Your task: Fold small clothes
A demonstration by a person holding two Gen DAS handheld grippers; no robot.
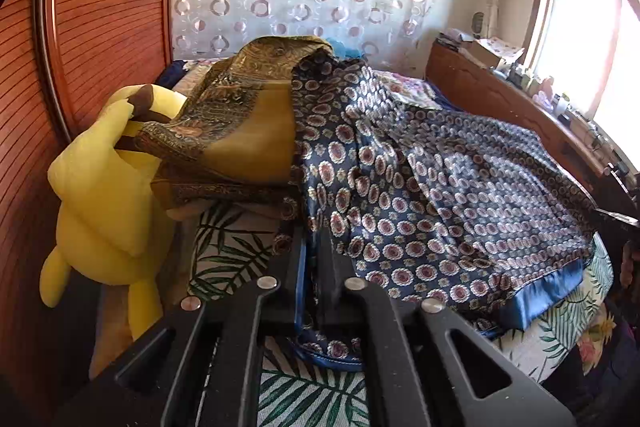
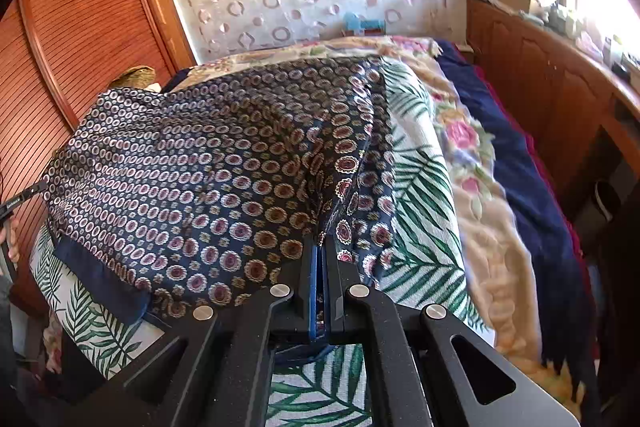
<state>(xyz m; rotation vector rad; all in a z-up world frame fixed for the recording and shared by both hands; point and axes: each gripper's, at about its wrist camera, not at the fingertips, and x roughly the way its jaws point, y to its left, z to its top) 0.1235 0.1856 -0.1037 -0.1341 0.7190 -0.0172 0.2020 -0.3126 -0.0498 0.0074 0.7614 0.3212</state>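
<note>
Navy medallion-print scarf lies spread and rumpled on the bed, over the palm-leaf bedspread. We judge it thin, silky and slippery: light, limp, prone to slide and to drape into soft ridges rather than hold a crease. Best hold is the satin-blue hem, at the corners, where the doubled edge gives some bite.

Right tongs are pressed together, pinching the scarf's near edge. Left tongs stand slightly apart with the hem between them; we cannot tell whether the pads still press it.

Beyond the scarf: an olive paisley cloth, then a yellow plush toy.
</note>
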